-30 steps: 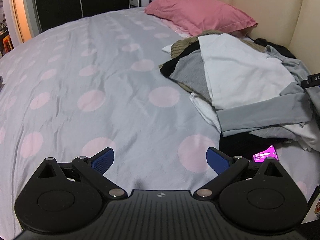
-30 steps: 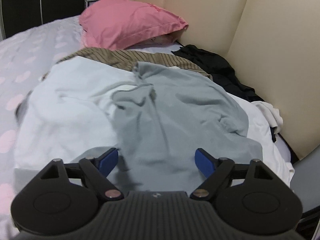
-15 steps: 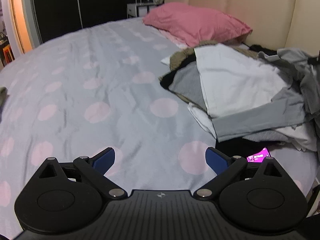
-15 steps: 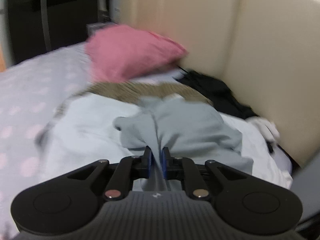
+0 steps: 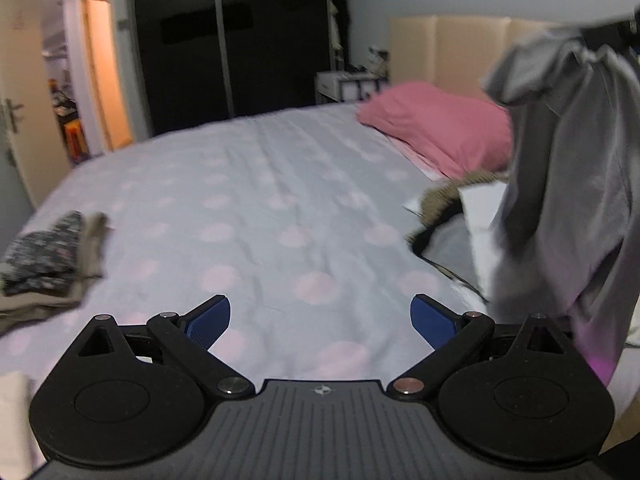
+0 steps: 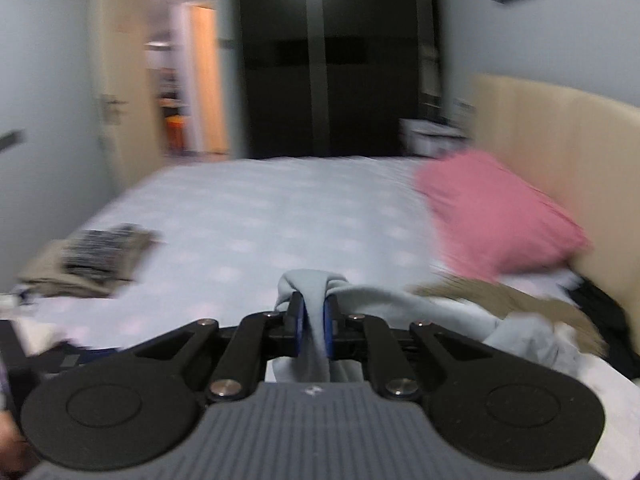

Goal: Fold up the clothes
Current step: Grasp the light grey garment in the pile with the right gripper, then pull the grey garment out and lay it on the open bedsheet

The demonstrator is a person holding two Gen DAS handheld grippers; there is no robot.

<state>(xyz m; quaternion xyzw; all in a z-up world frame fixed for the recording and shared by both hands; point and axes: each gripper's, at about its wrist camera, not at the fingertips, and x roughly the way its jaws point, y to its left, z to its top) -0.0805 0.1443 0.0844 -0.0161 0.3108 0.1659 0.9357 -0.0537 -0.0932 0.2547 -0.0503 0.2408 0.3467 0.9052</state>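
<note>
Home bedroom: bed (image 5: 280, 208), pillow (image 5: 436, 136), wardrobe (image 5: 240, 40).

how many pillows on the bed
1: a pink pillow at the head of the bed, against the beige headboard, behind the clothes pile. The hanging grey garment may hide others.

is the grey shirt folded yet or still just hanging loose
Hanging loose, not folded. The right tongs pinch a bunch of the grey shirt, and it dangles crumpled above the clothes pile.

Bedroom: dark wardrobe (image 5: 240, 40) stood behind bed (image 5: 260, 208), beige headboard (image 6: 560, 128) right, lit doorway (image 5: 100, 72) left.
</note>
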